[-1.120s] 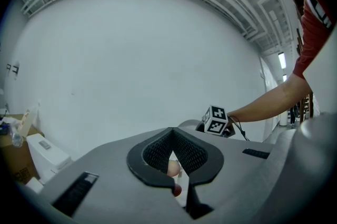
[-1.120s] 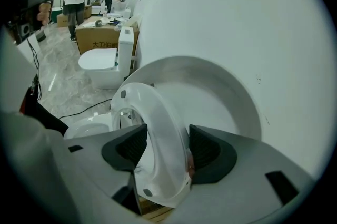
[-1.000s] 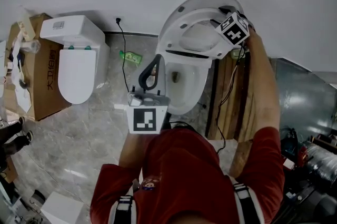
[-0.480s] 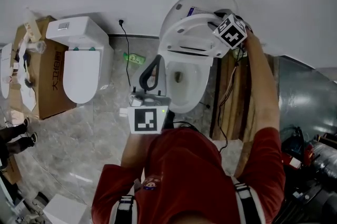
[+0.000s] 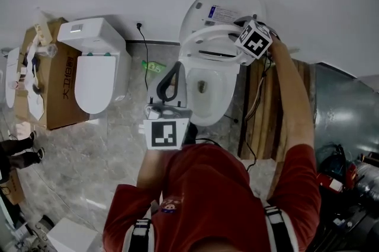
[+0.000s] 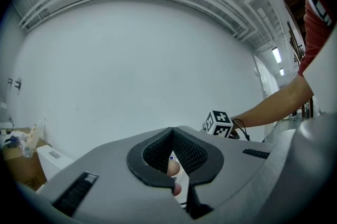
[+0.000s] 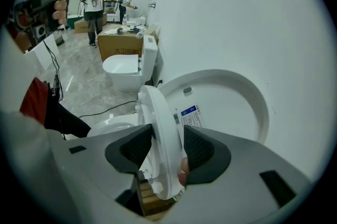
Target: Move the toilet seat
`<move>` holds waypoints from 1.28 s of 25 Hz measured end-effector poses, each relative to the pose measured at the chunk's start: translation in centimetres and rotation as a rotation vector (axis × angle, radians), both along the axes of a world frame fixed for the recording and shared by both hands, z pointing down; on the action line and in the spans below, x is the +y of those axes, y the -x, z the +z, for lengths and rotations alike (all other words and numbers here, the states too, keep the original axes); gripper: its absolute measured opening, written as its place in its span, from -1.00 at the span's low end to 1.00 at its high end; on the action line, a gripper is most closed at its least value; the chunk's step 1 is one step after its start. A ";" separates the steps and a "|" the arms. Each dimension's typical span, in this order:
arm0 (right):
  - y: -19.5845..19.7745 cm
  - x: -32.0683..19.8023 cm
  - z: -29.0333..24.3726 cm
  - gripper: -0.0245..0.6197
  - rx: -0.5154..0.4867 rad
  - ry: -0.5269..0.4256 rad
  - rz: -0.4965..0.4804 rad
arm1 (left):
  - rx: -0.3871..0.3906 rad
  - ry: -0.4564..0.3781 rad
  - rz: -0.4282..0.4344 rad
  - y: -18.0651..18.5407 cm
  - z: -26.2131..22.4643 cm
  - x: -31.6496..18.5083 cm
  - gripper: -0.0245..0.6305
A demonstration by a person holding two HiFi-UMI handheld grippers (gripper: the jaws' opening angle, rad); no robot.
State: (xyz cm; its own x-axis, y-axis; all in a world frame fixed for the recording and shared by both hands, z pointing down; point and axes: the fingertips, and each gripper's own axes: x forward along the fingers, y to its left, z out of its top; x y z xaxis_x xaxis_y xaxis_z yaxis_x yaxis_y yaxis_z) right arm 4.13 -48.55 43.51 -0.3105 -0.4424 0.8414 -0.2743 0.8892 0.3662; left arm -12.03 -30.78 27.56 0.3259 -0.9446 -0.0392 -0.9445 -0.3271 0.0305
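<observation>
The white toilet seat [image 5: 208, 45] stands tilted up between the bowl [image 5: 204, 93] and the raised lid [image 5: 224, 5], which leans on the wall. My right gripper [image 5: 241, 27] is at the seat's right rim, partly hidden behind its marker cube. In the right gripper view the seat's edge [image 7: 164, 117] runs between the two pads, and the right gripper [image 7: 167, 146] is shut on it. My left gripper [image 5: 172, 70] hangs in front of the bowl, close to the person's body, touching nothing. It [image 6: 172, 157] points at the bare wall, shut and empty.
A second toilet [image 5: 93, 70] stands to the left beside a cardboard box [image 5: 50, 88]. A black cable [image 5: 144, 70] runs down from a wall socket. Wooden boards [image 5: 260, 105] lie right of the toilet. Two people [image 7: 93, 1] stand far off.
The seat has swung up from the bowl toward the lid, with my right gripper rising along with it. The left gripper has stayed in place.
</observation>
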 end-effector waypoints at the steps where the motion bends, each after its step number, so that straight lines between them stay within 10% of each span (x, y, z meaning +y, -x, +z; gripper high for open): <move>1: 0.1 0.3 0.1 -0.32 -0.001 -0.005 -0.009 | -0.001 -0.002 -0.006 -0.1 -0.1 0.3 -0.90; 32: 1.5 14.7 4.6 -0.49 0.035 -0.028 -0.227 | -0.092 -0.061 -0.189 -3.4 -1.9 14.1 -0.90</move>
State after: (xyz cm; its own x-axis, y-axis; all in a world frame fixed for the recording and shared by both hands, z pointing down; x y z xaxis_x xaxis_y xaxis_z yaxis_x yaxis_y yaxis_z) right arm 2.59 -33.86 48.09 -0.3753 -0.3876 0.8420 -0.0547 0.9160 0.3974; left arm -8.61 -16.69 25.67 0.1482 -0.9860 -0.0767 -0.9871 -0.1427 -0.0727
